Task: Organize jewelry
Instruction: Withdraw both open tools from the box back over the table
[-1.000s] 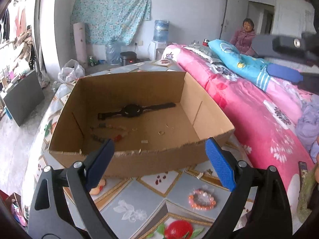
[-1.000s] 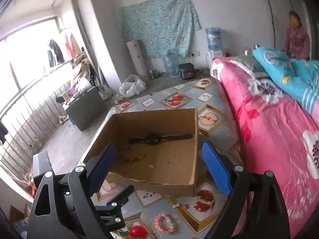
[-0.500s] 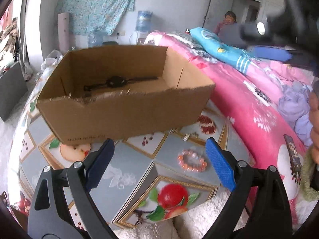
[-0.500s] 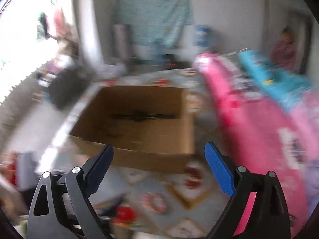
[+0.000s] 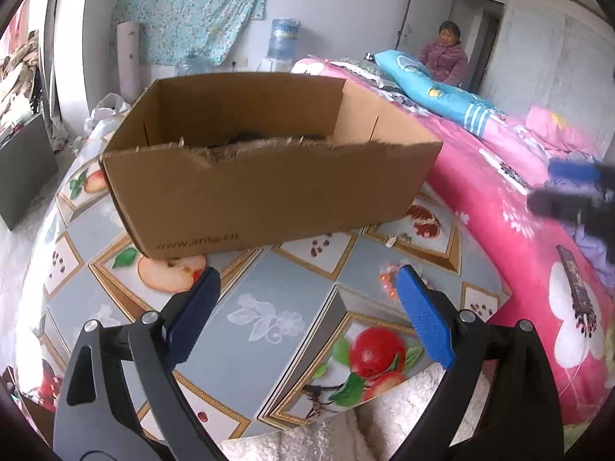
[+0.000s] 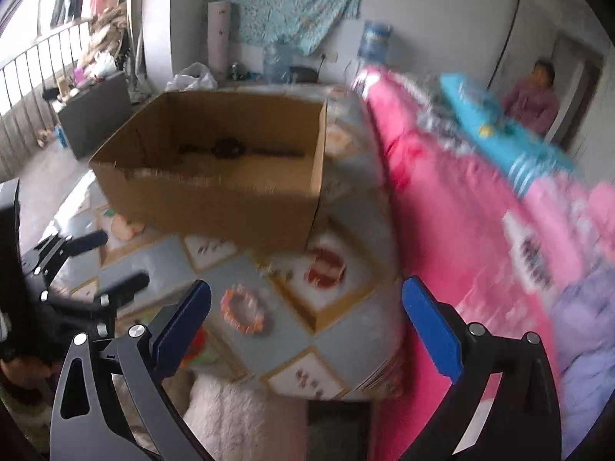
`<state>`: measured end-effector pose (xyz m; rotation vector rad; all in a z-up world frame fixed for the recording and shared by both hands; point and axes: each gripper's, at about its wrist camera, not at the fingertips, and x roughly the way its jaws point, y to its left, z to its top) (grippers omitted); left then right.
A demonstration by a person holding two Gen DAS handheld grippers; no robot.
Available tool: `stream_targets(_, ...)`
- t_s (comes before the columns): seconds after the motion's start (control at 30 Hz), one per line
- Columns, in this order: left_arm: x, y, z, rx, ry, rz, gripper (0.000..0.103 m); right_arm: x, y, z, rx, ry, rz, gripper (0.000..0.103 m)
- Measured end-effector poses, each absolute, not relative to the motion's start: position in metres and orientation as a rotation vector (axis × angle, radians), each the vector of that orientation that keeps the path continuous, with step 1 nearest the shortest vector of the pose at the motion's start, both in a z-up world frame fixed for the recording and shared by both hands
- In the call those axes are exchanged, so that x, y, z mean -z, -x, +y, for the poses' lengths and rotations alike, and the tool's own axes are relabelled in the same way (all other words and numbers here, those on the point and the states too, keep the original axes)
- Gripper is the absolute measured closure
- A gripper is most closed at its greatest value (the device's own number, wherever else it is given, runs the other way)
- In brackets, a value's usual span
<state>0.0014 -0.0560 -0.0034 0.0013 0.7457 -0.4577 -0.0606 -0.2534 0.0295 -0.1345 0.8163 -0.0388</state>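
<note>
Right wrist view: beaded bracelet (image 6: 243, 314) lies on the tablecloth (image 6: 346, 338) in front of the cardboard box (image 6: 215, 207), well apart from it. Right gripper (image 6: 305, 324) has just been opening; its jaws stand wide, nothing between them. Left gripper (image 5: 307, 315) is likewise wide and empty, nearer the box front. A watch (image 6: 230, 148) rests inside the box. Advice: centre the right jaws over the bracelet, descend squarely, and pinch one side of the ring.

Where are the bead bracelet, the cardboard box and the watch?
bead bracelet (image 6: 243, 313): right wrist view, on its beaded ring.
cardboard box (image 5: 269, 196): left wrist view, on its near outer wall.
watch (image 6: 230, 148): right wrist view, on its dark round face.
</note>
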Motion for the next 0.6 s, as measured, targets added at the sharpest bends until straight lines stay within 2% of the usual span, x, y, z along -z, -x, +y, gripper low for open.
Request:
stream_targets(0.17,0.014,-0.005,-0.060,0.473,-0.058,0.767,0.014,0.010,0.066,-0.268,0.019,0.047,0.861,0.006)
stream_targets(0.37,0.020,-0.022,-0.059,0.456,-0.061,0.786,0.014,0.024,0.058,-0.276,-0.010,-0.129,0.810,0.006)
stream_targets(0.47,0.018,-0.031,-0.053,0.450,-0.054,0.775,0.014,0.023,0.047,-0.275,-0.044,-0.180,0.787,0.012)
stream_targets(0.6,0.017,-0.044,-0.049,0.427,-0.070,0.765,0.014,0.026,0.023,-0.271,-0.087,-0.230,0.814,0.026)
